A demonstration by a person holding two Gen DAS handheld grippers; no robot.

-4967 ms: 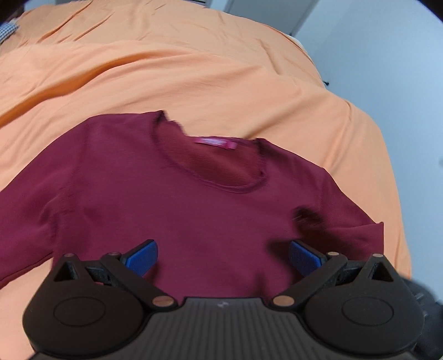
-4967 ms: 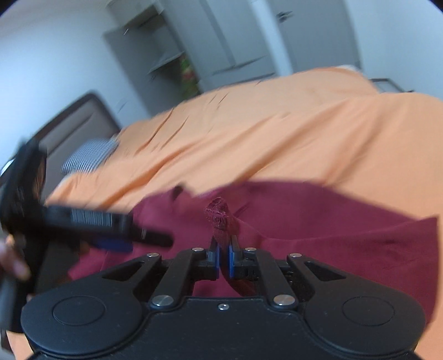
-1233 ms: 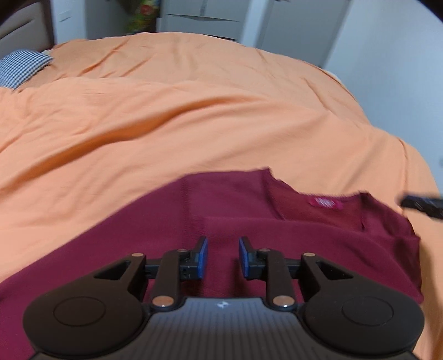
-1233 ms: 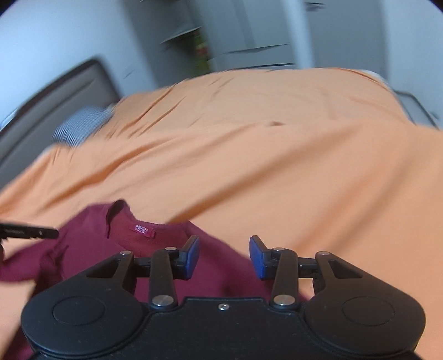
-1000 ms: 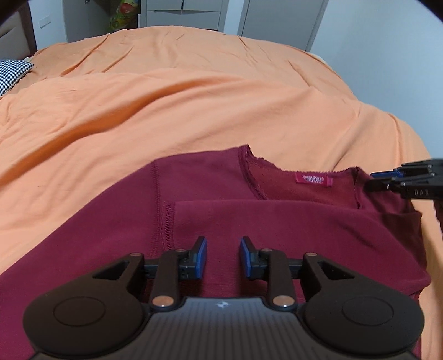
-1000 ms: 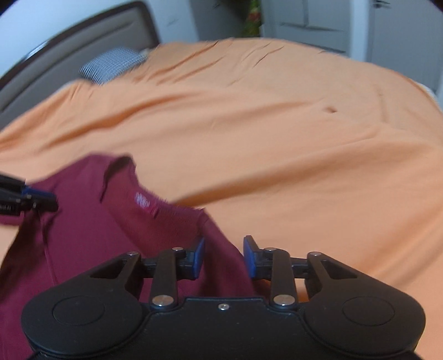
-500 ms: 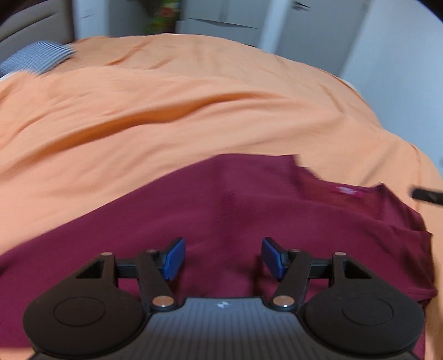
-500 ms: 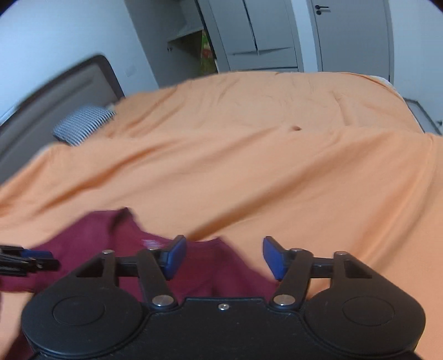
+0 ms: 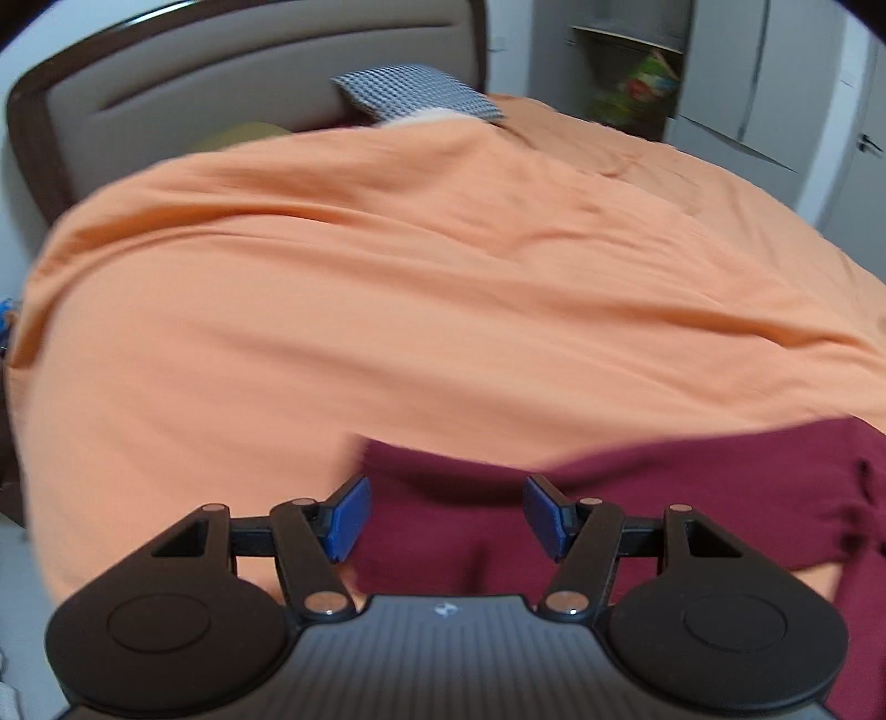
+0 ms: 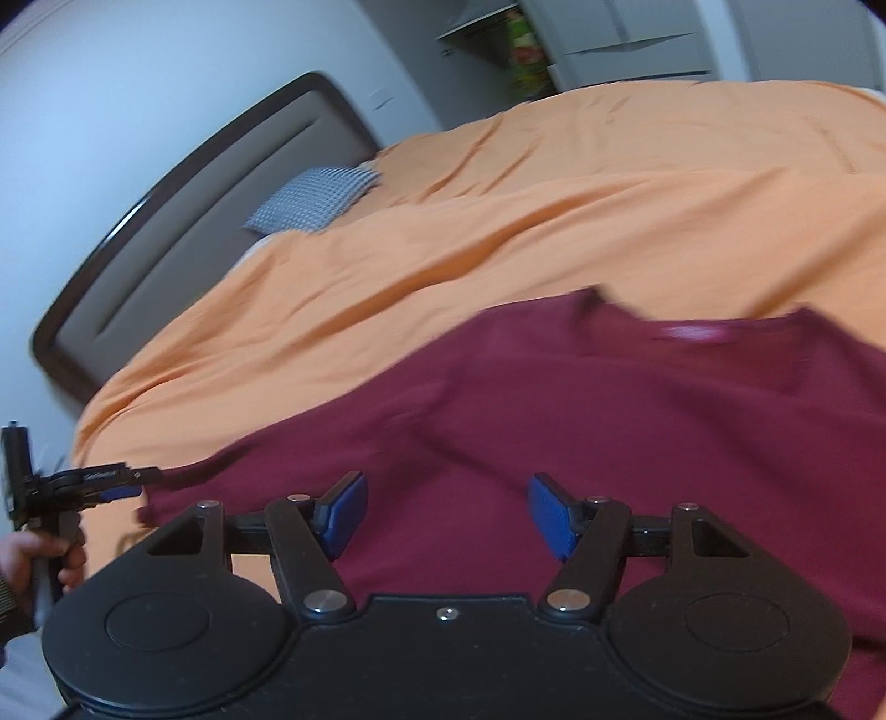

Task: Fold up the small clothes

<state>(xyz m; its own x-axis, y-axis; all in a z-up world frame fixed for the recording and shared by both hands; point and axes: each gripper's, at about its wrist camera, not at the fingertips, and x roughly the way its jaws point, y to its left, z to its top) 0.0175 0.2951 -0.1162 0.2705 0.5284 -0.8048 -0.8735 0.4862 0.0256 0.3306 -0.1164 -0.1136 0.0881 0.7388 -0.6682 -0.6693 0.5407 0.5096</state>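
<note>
A dark red long-sleeved top (image 10: 581, 410) lies on the orange bedspread (image 10: 554, 221), neckline and pink label (image 10: 689, 332) towards the far right. My right gripper (image 10: 447, 518) is open and empty, just above the top's body. My left gripper (image 9: 443, 518) is open and empty over the end of the top's left sleeve (image 9: 459, 531). The left gripper also shows at the left edge of the right wrist view (image 10: 133, 482), at the sleeve's tip. The rest of the top (image 9: 720, 498) runs off to the right.
The orange bedspread (image 9: 387, 304) covers a large bed. A brown padded headboard (image 9: 194, 72) and a checked pillow (image 9: 415, 97) are at the far end. Grey wardrobes (image 10: 637, 39) stand beyond the bed. The bed's left edge (image 9: 27, 415) drops to the floor.
Both views swung left. My left gripper moved from the top's body to its left sleeve end and opened wider. My right gripper moved left over the top's body, still open.
</note>
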